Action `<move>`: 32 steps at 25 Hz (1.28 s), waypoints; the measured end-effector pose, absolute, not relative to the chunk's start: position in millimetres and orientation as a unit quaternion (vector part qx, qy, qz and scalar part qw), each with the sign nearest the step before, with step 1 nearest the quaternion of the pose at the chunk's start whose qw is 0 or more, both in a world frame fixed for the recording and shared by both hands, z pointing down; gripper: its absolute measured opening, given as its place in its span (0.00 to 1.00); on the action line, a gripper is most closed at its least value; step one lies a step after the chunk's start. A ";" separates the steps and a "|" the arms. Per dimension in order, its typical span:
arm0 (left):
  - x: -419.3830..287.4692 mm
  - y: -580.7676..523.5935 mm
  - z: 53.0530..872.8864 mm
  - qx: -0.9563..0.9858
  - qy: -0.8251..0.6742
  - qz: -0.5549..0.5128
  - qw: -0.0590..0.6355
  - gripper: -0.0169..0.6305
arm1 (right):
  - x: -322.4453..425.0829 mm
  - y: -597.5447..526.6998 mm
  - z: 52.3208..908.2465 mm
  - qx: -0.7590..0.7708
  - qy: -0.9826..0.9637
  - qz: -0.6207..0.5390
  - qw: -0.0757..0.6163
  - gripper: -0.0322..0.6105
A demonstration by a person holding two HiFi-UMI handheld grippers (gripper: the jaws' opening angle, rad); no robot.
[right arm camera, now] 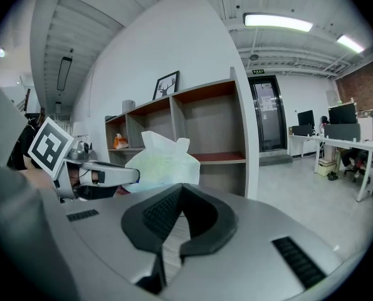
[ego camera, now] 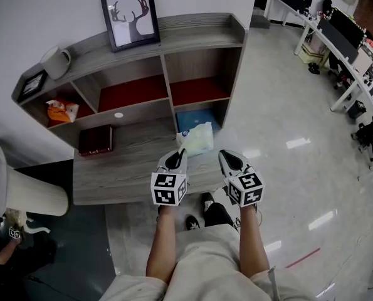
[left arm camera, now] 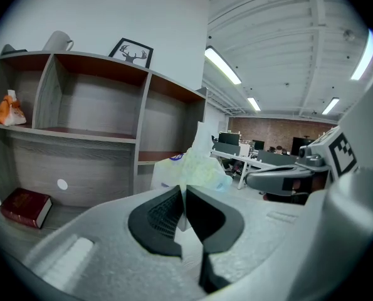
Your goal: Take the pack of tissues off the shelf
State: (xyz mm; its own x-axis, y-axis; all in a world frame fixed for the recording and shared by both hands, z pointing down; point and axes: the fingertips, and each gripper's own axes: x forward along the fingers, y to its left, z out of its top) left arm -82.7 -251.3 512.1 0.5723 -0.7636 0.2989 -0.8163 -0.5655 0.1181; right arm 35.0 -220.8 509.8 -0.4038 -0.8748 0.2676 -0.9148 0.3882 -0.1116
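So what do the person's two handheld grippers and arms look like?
Both the left gripper and right gripper are grey moulded shells with black ribbed pads, each carrying a white cube with black square markers. No cables show. No sleeves; light beige shorts are worn.

The right gripper (right arm camera: 180, 192) has its jaws closed together with nothing between them. Just ahead of the tips, slightly left, is the pack of tissues (right arm camera: 166, 162). The left gripper (right arm camera: 133, 175) meets its left edge. Beyond stands the shelf (right arm camera: 205, 121), with a framed picture (right arm camera: 166, 84) on top.
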 end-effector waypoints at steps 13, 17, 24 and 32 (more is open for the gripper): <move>-87.8 -251.6 511.8 0.877 -0.452 0.106 0.123 0.05 | 33.2 -223.7 508.2 0.540 -0.828 0.124 0.082 0.07; -87.1 -251.2 511.9 0.877 -0.452 0.104 0.124 0.05 | 27.6 -222.9 508.0 0.535 -0.832 0.124 0.086 0.07; -91.8 -250.5 513.8 0.875 -0.456 0.105 0.124 0.05 | 27.2 -223.0 509.6 0.536 -0.831 0.127 0.083 0.07; -92.2 -248.6 513.9 0.876 -0.453 0.107 0.123 0.05 | 24.0 -222.1 511.0 0.536 -0.830 0.126 0.091 0.07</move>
State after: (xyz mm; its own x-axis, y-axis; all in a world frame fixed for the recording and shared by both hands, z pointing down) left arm -92.2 -248.6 513.9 0.5666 -0.7675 0.2999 -0.8205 -0.5592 0.1189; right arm 24.0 -222.1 511.0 -0.4096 -0.8664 0.2858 -0.9122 0.3940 -0.1127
